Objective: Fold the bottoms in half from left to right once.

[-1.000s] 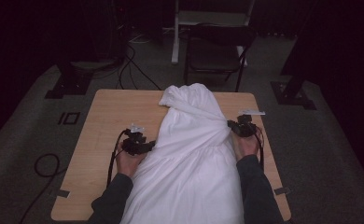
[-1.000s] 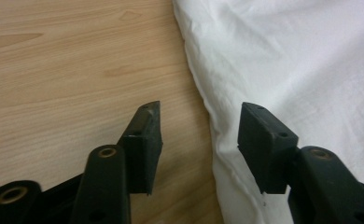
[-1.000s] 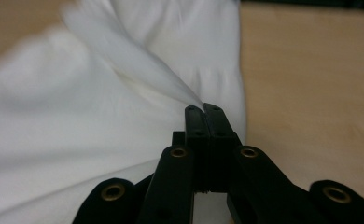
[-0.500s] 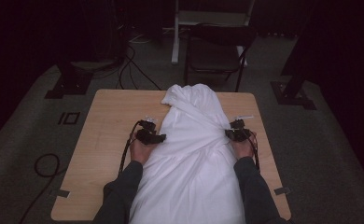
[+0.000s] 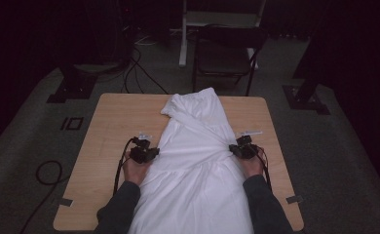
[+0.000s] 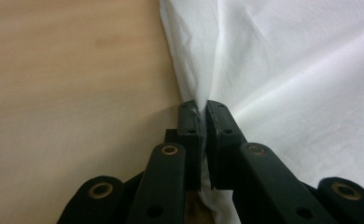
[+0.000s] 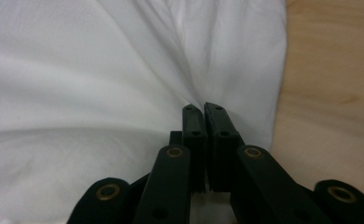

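A white cloth [image 5: 198,161] lies lengthwise down the middle of the wooden table [image 5: 115,117] and hangs over its near edge. My left gripper [image 5: 151,153] is at the cloth's left edge, and its jaws have just been closing. In the left gripper view they are shut on a pinched fold of the white cloth [image 6: 273,70], seen between the left gripper [image 6: 202,108] pads. My right gripper [image 5: 233,149] is at the cloth's right edge. The right gripper [image 7: 202,109] is shut on a gathered fold of the white cloth [image 7: 91,84] too.
A dark folding chair [image 5: 225,53] stands beyond the table's far edge. Cables [image 5: 44,173] run over the grey floor to the left. Dark stand bases [image 5: 76,87] sit at the back left and back right. Bare tabletop [image 6: 73,93] lies on both sides of the cloth.
Both hands have shifted slightly toward the near edge with the cloth. The left gripper has closed on the cloth's left edge, and the cloth's middle now shows taut diagonal folds between the two grippers.
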`<state>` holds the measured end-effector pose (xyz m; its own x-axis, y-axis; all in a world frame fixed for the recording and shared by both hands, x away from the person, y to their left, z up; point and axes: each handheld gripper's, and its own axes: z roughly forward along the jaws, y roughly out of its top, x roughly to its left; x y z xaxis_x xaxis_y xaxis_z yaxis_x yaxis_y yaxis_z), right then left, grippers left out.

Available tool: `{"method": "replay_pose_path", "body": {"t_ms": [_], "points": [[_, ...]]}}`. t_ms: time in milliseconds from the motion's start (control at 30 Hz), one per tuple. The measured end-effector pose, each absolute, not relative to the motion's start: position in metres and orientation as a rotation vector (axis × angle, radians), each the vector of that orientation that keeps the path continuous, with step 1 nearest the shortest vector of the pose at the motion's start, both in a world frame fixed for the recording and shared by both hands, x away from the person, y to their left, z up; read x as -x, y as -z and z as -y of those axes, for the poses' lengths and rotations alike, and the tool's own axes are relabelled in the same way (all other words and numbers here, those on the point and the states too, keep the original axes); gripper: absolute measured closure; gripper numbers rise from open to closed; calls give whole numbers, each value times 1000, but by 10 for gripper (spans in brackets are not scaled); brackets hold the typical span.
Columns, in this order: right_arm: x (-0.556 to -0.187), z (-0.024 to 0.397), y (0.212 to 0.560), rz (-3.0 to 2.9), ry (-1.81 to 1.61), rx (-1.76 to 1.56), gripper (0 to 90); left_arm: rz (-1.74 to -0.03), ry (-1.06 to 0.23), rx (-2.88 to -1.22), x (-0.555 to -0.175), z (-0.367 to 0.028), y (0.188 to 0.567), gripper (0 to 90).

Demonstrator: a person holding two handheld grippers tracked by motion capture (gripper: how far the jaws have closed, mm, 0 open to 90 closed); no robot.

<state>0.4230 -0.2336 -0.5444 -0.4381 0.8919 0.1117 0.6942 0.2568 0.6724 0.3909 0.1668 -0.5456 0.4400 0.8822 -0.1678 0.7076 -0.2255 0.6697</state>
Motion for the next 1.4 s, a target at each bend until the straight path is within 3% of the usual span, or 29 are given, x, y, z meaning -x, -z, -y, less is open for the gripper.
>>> {"method": "replay_pose_path", "body": {"t_ms": [400, 567, 767, 933, 1000, 1100, 1200, 1267, 1367, 1400], "points": [[-374, 211, 541, -2378, -936, -1354, 851, -1300, -370, -2037, -331, -191, 543, 832], [-382, 193, 515, -2349, -986, -1238, 624, -1313, -423, -1988, -352, -192, 528, 622], [-418, 145, 489, -2352, -1068, -1110, 564, -1332, -445, -1987, -392, -177, 525, 540], [-449, 99, 495, -2395, -1032, -1077, 514, -1368, -435, -2029, -411, -165, 537, 549], [-458, 86, 500, -2402, -1003, -1079, 499, -1364, -435, -2048, -413, -162, 542, 613], [-465, 77, 505, -2402, -986, -1079, 492, -1347, -399, -2052, -413, -160, 542, 780], [-472, 69, 510, -2411, -986, -1076, 488, -1338, -424, -2086, -414, -155, 540, 829], [-476, 62, 514, -2429, -962, -1058, 524, -1340, -424, -2088, -414, -154, 540, 833], [-482, 57, 515, -2444, -871, -1047, 837, -1347, -421, -2082, -414, -155, 540, 828], [-484, 60, 510, -2415, -884, -1060, 878, -1346, -421, -2081, -414, -155, 540, 825]]}}
